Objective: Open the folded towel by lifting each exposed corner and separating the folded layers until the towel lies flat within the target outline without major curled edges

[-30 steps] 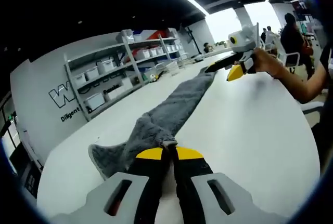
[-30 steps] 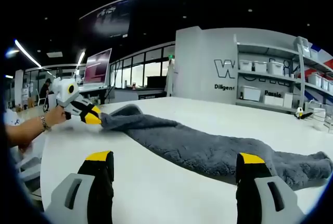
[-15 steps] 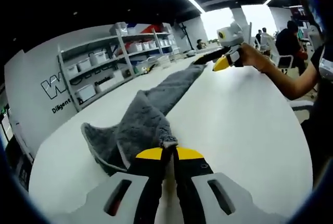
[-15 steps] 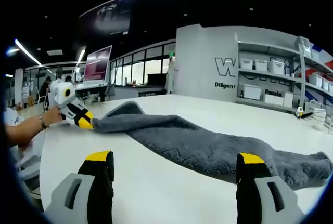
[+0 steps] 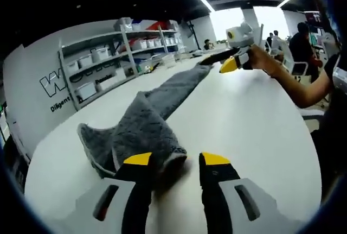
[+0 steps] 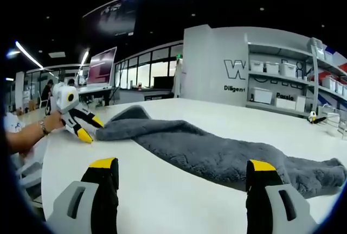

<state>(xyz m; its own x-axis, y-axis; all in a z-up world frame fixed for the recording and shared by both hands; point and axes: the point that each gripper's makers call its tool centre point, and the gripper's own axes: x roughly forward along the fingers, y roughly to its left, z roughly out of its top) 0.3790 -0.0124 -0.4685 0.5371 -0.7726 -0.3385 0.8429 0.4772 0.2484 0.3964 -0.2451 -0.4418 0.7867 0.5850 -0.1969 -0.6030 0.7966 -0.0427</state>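
A long grey towel (image 5: pixel 154 115) lies bunched and stretched lengthwise on the white table (image 5: pixel 249 131). My left gripper (image 5: pixel 177 159) stands open, its yellow-tipped jaws either side of the towel's near corner, which rests on the table between them. My right gripper (image 5: pixel 217 64) hovers by the towel's far end, held by a hand. In the right gripper view the towel (image 6: pixel 217 155) runs from left to right. My right gripper (image 6: pixel 182 164) is wide open, with nothing between its jaws. The left gripper (image 6: pixel 91 130) sits open beside the towel's rounded left end.
Shelves with white bins (image 5: pixel 103 65) line the wall beyond the table, also seen as shelves (image 6: pixel 282 90) at the right. People and chairs (image 5: pixel 301 41) are past the table's far end. A monitor (image 6: pixel 102 68) stands behind the left gripper.
My left gripper has opened and let go of the towel corner, which now lies on the table. The right gripper has stayed open and still.
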